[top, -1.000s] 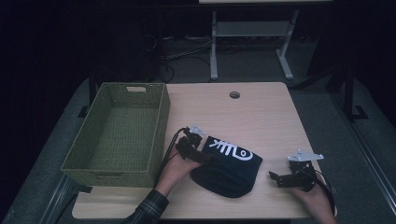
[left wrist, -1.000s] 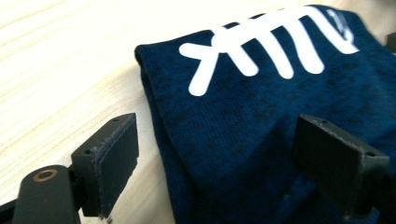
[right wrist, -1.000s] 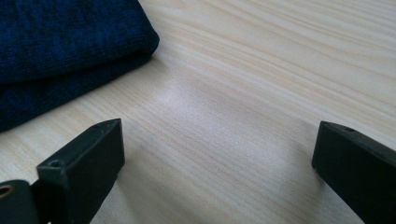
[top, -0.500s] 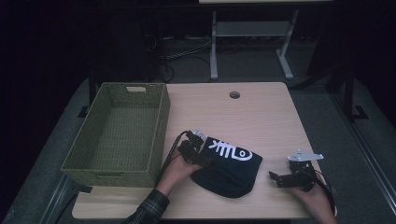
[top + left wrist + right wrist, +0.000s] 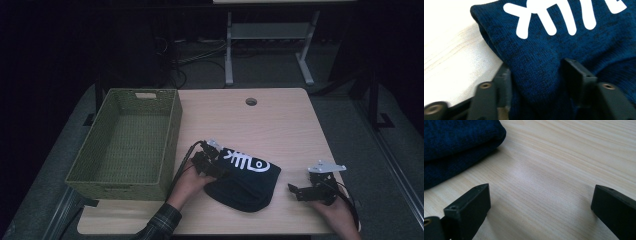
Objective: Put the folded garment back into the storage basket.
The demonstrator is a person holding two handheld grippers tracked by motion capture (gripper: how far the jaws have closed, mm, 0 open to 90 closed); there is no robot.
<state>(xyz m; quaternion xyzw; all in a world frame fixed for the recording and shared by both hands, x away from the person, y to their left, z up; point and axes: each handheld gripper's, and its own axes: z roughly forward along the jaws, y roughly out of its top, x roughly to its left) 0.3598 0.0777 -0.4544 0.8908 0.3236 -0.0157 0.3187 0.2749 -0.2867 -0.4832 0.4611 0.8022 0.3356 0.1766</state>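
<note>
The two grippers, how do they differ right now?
The left gripper has a fold of the dark blue cloth between its jaws, which have just been closing on it; the right gripper has only bare table between its jaws. The left gripper's jaws stand narrow against the fabric, the right gripper's wide apart. The left sits at the cloth's left edge, the right clear of the cloth. Both are black, hand-held and low over the table.

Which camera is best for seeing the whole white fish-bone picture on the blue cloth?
The high view: the whole fish-bone picture shows there on the blue cloth. The left gripper view shows part of it up close; the right gripper view shows plain blue fabric.
</note>
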